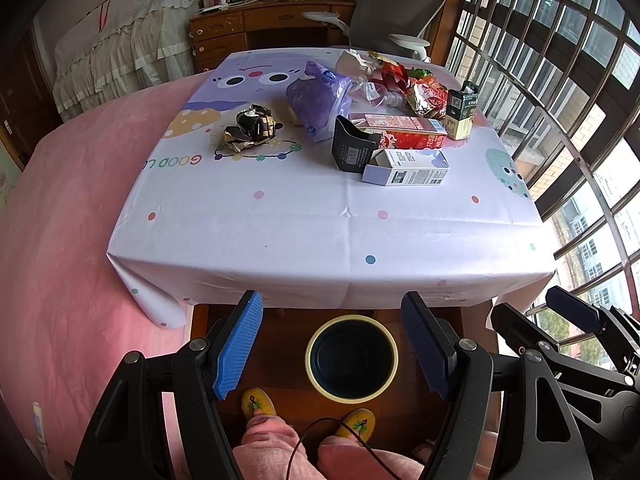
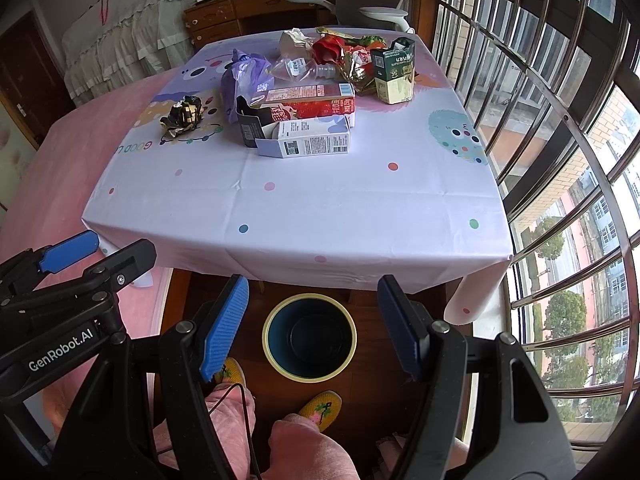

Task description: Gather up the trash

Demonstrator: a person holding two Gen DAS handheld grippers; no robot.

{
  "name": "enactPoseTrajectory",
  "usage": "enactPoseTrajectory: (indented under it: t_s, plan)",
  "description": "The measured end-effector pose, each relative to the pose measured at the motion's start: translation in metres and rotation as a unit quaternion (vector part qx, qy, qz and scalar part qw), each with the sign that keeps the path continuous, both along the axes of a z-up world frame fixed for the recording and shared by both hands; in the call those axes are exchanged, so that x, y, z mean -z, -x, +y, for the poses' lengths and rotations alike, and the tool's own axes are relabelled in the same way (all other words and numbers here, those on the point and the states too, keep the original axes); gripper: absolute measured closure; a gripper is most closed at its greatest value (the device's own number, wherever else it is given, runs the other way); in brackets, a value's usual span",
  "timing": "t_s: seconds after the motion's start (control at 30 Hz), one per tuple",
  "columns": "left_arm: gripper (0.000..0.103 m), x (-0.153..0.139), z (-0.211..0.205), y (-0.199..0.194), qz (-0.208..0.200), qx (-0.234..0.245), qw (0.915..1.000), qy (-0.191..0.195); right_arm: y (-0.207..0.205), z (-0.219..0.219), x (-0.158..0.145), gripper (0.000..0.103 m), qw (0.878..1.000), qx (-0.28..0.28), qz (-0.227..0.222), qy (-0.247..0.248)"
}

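Both tools are held low in front of the worktop, side by side, and nothing is gripped. The left tool (image 1: pixel 332 344) is spread wide, its ribbed blue pads (image 1: pixel 238 344) far apart; the right tool (image 2: pixel 312 324) is likewise released. Framed between each tool's fingers, a round bin (image 1: pixel 352 358) is seen on the wooden floor below the worktop's near edge. It has a pale yellow rim and a dark inside, and nothing can be seen in it.

The trash is gathered well beyond the tools, at the far half of the worktop (image 1: pixel 320 232), which is covered by a smooth white cloth printed with coloured dots. Nearest lies a lavender cardboard box (image 1: pixel 406 168) on its side, touching a bent black carton (image 1: pixel 352 144). Behind them lies a long red carton (image 1: pixel 404 132). A crumpled gold-and-black foil wrapper (image 1: pixel 250 126) sits apart to the left. A wrinkled purple plastic bag (image 1: pixel 318 98), shiny red foil wrappers (image 1: pixel 420 90) and an upright green carton (image 1: pixel 462 110) are set farther back.
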State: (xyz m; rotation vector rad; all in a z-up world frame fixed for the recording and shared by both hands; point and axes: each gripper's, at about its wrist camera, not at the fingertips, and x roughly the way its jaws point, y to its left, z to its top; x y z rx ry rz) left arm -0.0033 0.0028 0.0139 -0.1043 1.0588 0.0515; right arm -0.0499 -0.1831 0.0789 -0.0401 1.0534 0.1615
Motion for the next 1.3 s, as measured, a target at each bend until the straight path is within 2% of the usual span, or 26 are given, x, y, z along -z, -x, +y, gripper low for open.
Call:
enactPoseTrajectory:
  t_s: [0.43, 0.73, 0.93, 1.13, 1.3]
  plan:
    - [0.029, -0.011, 0.009, -0.01, -0.01, 0.0, 0.9999, -0.004, -0.005, 0.001, -0.007, 0.039, 0.999, -0.005, -0.016, -0.03]
    - [0.029, -0.031, 0.034, -0.034, -0.036, -0.013, 0.999, -0.023, -0.033, 0.017, -0.02, 0.039, 0.999, 0.004, -0.039, -0.038]
    - [0.029, -0.038, 0.077, -0.083, -0.034, -0.027, 0.999, -0.01, -0.075, 0.041, -0.03, 0.039, 0.998, 0.028, -0.05, -0.033]
    - [0.029, -0.034, 0.134, -0.157, 0.0, -0.019, 0.9994, 0.028, -0.125, 0.074, -0.039, 0.039, 0.996, 0.058, -0.06, -0.034]
    - [0.029, -0.019, 0.166, -0.214, 0.036, 0.008, 0.9984, 0.042, -0.162, 0.102, -0.029, 0.039, 0.995, 0.078, -0.041, -0.042]
